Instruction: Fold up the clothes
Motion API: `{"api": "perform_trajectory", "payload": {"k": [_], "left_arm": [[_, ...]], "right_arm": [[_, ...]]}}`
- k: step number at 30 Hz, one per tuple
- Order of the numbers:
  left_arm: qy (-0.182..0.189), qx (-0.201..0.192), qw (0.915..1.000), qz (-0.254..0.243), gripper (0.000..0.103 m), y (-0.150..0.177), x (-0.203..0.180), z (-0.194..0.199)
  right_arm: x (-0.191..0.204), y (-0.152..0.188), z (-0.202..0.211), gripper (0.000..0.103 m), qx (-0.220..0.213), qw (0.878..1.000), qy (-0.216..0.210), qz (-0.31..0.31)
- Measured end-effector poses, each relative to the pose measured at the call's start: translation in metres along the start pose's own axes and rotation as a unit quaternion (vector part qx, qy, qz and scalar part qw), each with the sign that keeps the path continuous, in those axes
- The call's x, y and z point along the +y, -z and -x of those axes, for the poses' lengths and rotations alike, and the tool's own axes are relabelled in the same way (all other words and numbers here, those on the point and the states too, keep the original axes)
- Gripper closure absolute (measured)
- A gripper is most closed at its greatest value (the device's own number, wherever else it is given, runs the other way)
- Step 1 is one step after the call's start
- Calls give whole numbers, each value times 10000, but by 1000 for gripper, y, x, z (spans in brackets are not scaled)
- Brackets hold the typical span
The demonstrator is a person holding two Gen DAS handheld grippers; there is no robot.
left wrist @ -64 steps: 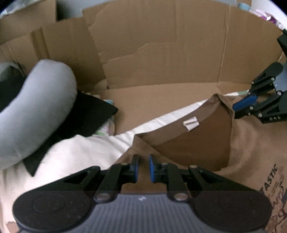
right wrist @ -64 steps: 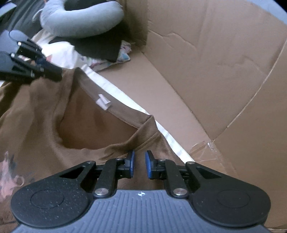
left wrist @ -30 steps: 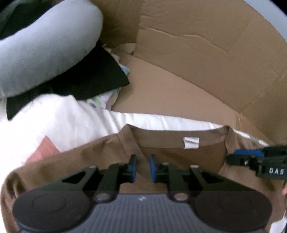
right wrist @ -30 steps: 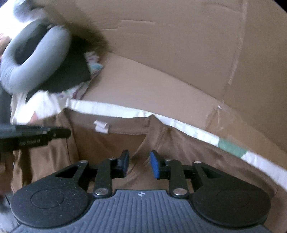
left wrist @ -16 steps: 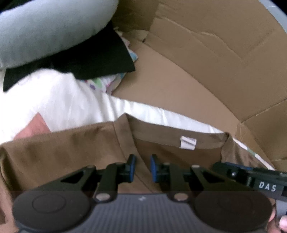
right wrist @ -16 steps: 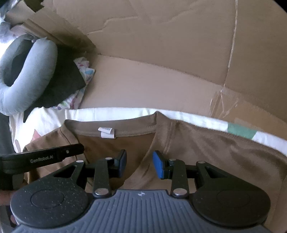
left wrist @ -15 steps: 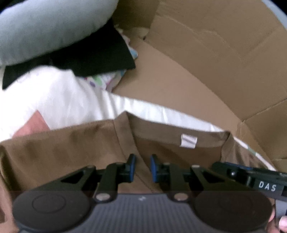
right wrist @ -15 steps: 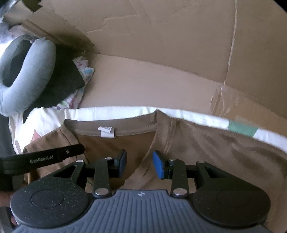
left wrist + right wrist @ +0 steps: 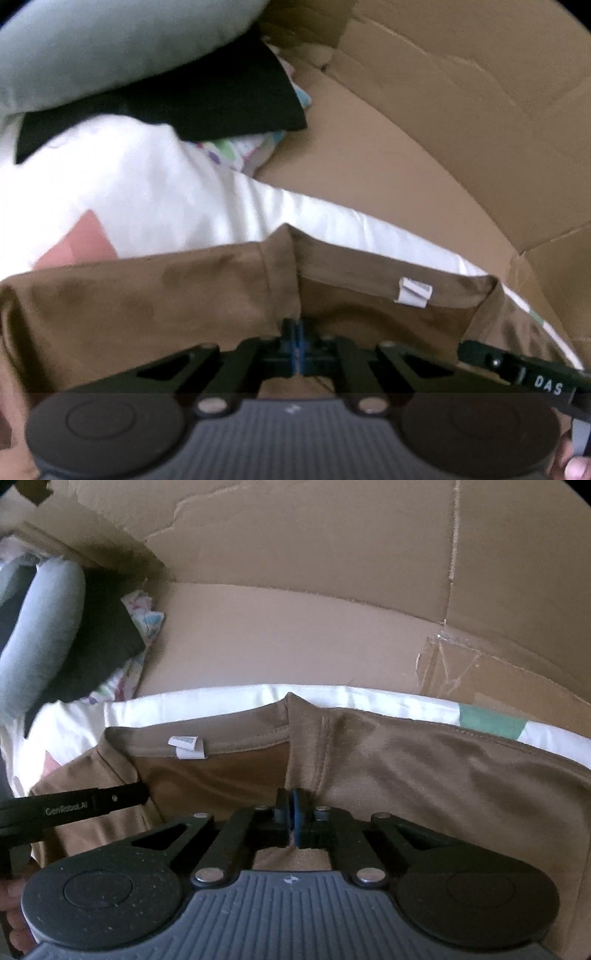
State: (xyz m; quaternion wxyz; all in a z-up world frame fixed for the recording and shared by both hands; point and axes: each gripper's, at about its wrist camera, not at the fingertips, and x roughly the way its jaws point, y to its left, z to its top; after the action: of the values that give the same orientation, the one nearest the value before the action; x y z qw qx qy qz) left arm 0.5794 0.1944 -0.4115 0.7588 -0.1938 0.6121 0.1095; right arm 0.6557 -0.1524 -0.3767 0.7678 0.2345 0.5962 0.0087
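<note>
Looking along the left gripper [image 9: 294, 334], its two blue-padded jaws are pressed together on the neckline of the brown T-shirt [image 9: 147, 295], pinching the cloth where the collar band meets the near shoulder. The shirt lies spread over a white sheet [image 9: 155, 195] with a pink patch, its collar opening facing away and a small white label [image 9: 413, 291] sewn inside the back of the neck. Beyond the sheet sit a pale grey cushion [image 9: 110, 48], a black cloth [image 9: 221, 96] under it and a bit of patterned fabric [image 9: 240, 151] peeking out below. Brown cardboard [image 9: 424, 122] walls the far side. At the right edge, the dark finger of the right gripper [image 9: 517, 373] reaches onto the other side of the collar, with a fingertip of the person's hand at the corner.

From the right wrist view, the right gripper [image 9: 291, 810] is likewise clamped shut on the T-shirt [image 9: 424, 775], its pads meeting on the fabric just beside the collar seam at that shoulder. The label [image 9: 186, 746] shows left of it, inside the neck band. The left gripper's finger [image 9: 92, 803] comes in from the left over the opposite shoulder. The sheet [image 9: 221, 698] edges the shirt's far side, with a green patch at the right, and cardboard [image 9: 295, 590] rises behind. The cushion [image 9: 40, 627] and black cloth [image 9: 103, 638] lie at upper left.
</note>
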Motion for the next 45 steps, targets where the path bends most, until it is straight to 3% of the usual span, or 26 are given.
{"api": "perform_trajectory", "payload": {"k": [10, 13, 16, 18, 19, 25, 28, 31, 33, 37, 43, 45], "left_arm": [[332, -293, 9989, 170, 102, 6, 30, 21], [438, -484, 9975, 259, 100, 8, 29, 28], [441, -641, 9968, 185, 83, 8, 21, 36], [535, -670, 9963, 34, 81, 6, 14, 40], [568, -648, 9962, -95, 81, 8, 10, 42], [1021, -270, 9902, -910, 81, 30, -22, 36], [1041, -113, 9848, -1385, 77, 43, -39, 29], [1130, 5, 9794, -1673, 59, 55, -55, 29], [1105, 7, 9768, -1833, 43, 61, -66, 30], [887, 46, 9734, -2111, 42, 69, -88, 22], [-211, -39, 9775, -2097, 44, 68, -89, 12], [-418, -49, 9787, -2008, 50, 64, -84, 15]], "right_arm": [[-17, 1, 16, 103, -64, 9998, -102, -135], [-21, -1, 18, 101, -24, 9987, -431, -266], [-25, -3, 27, 94, 12, 9961, -829, -299], [-29, -4, 38, 71, -62, 9944, -1009, -315], [-32, -4, 44, 69, -124, 9939, -1053, -315], [-59, 0, 78, 69, -240, 9946, -970, -290], [-73, 9, 92, 69, -284, 9955, -879, -189], [-86, 18, 104, 69, -338, 9969, -707, -83], [-96, 24, 113, 69, -388, 9975, -588, -81], [-116, 38, 130, 69, -457, 9978, -469, -102], [-151, 62, 164, 69, -653, 9971, -305, -249], [-164, 68, 177, 69, -728, 9966, -242, -286]]}}
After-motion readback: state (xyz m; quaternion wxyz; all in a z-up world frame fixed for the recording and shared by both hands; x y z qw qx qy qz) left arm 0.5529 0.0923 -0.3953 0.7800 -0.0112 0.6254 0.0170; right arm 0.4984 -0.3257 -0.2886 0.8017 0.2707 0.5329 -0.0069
